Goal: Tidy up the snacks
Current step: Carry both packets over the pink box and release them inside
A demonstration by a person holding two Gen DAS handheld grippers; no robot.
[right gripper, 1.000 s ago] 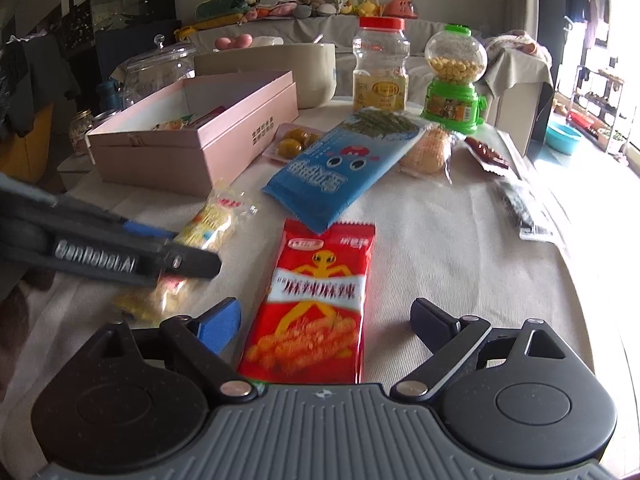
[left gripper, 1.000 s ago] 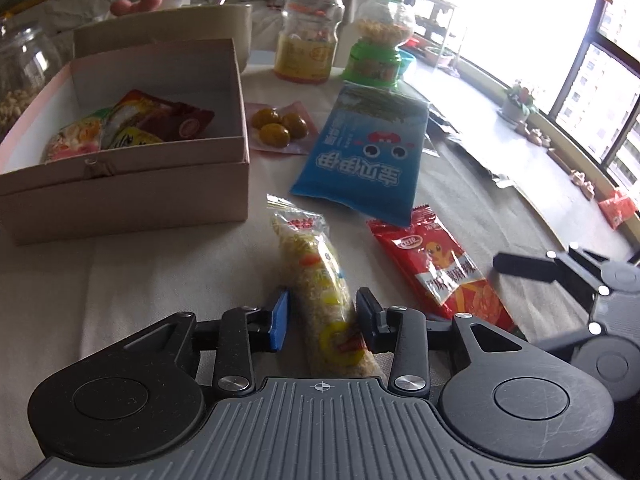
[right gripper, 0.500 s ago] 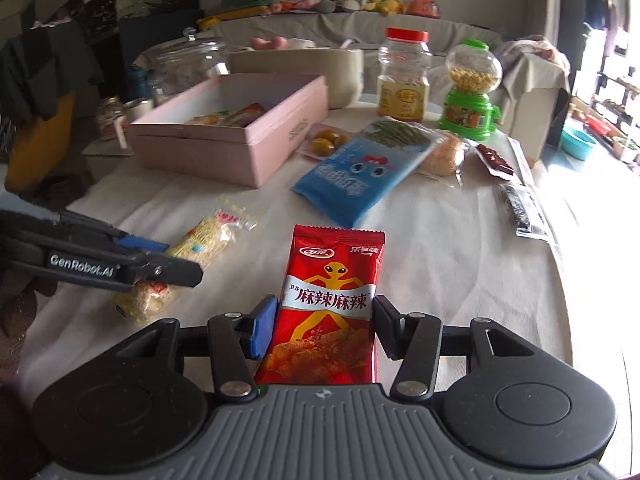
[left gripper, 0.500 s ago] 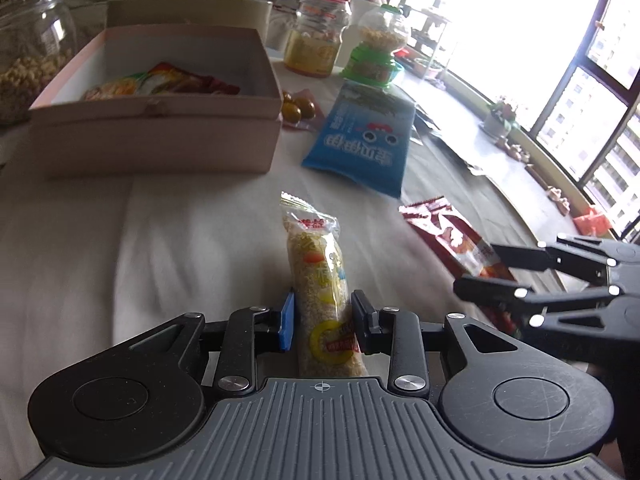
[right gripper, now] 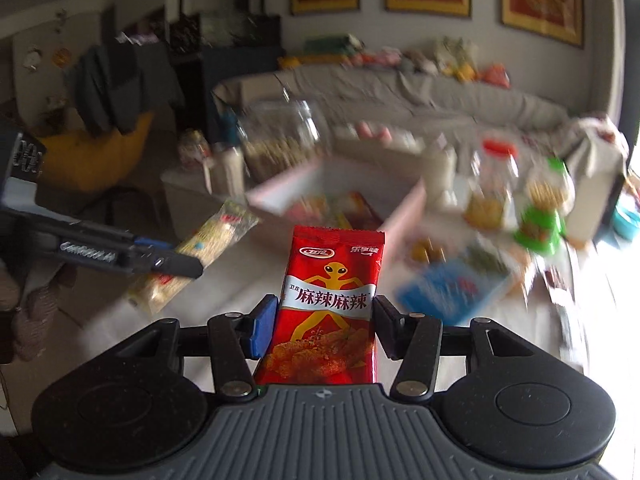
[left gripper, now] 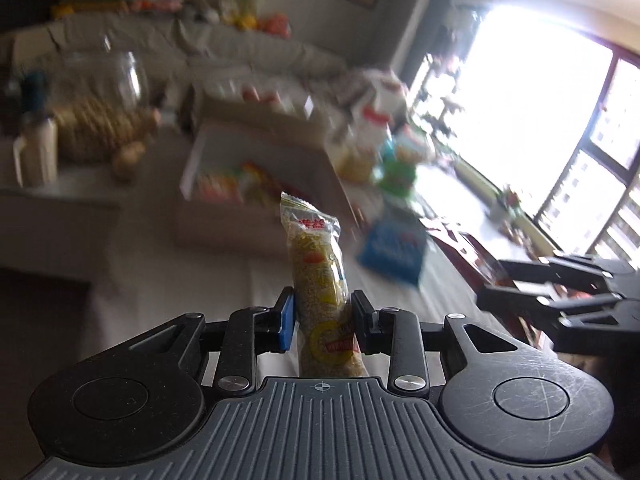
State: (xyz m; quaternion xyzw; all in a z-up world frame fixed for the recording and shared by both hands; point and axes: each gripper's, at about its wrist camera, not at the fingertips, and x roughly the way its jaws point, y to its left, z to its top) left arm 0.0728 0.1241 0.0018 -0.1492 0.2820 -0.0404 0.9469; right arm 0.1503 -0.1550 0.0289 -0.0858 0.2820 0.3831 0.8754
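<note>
My left gripper (left gripper: 322, 314) is shut on a clear yellow noodle snack pack (left gripper: 318, 276), held up off the table and sticking forward. My right gripper (right gripper: 325, 326) is shut on a red spicy snack packet (right gripper: 332, 304), also lifted. Beyond both lies the open pink box (left gripper: 224, 160) (right gripper: 352, 184) with several snack packs inside. In the right wrist view the left gripper (right gripper: 160, 264) shows at the left with the noodle pack (right gripper: 200, 252). The right gripper's fingers (left gripper: 536, 284) show at the right in the left wrist view. The background is blurred.
A blue snack bag (left gripper: 394, 250) (right gripper: 452, 286) lies on the white tablecloth right of the box. A red-lidded jar (right gripper: 490, 184), a green candy dispenser (right gripper: 542, 208) and a big glass jar (left gripper: 100, 120) stand behind. A sofa lies beyond, a bright window at the right.
Both grippers closed on their packs, the right from wide open. Both packs were then lifted off the tablecloth and carried up toward the pink box.
</note>
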